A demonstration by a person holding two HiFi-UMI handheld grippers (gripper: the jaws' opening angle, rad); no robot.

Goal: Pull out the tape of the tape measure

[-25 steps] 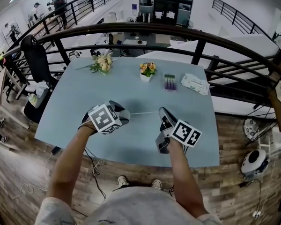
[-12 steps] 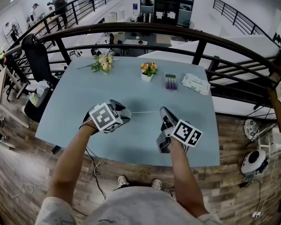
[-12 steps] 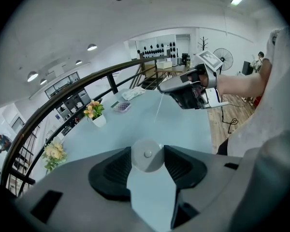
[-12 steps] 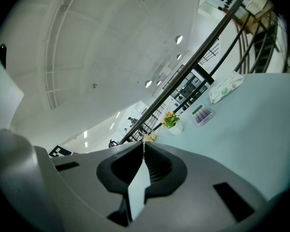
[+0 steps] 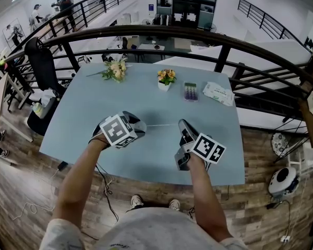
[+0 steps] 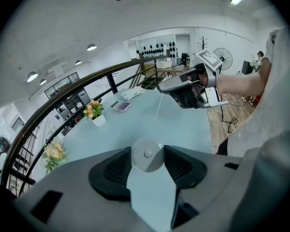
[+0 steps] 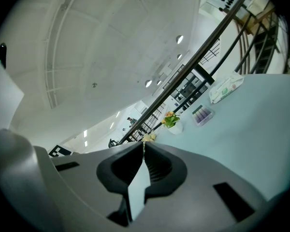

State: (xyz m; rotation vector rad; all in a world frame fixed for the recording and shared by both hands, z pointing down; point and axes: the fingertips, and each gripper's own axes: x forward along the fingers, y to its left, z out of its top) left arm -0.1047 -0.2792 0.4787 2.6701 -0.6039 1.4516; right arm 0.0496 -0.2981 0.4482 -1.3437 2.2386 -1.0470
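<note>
A round pale-grey tape measure case (image 6: 147, 154) sits between the jaws of my left gripper (image 6: 147, 164), and both pads press on its sides. In the head view my left gripper (image 5: 139, 125) hangs over the blue table's middle and hides most of the case. A thin white tape (image 5: 160, 124) runs level from it to my right gripper (image 5: 180, 124). In the left gripper view the tape (image 6: 158, 106) leads up to my right gripper (image 6: 162, 87). My right gripper (image 7: 143, 150) is shut, with the thin tape edge pinched between its pads.
On the far half of the blue table (image 5: 88, 108) are a small pot of orange flowers (image 5: 165, 79), a pale bouquet (image 5: 113, 69), a purple pack (image 5: 190, 91) and a wipes packet (image 5: 217, 93). A dark railing (image 5: 219, 41) runs behind. The table's front edge lies just below both grippers.
</note>
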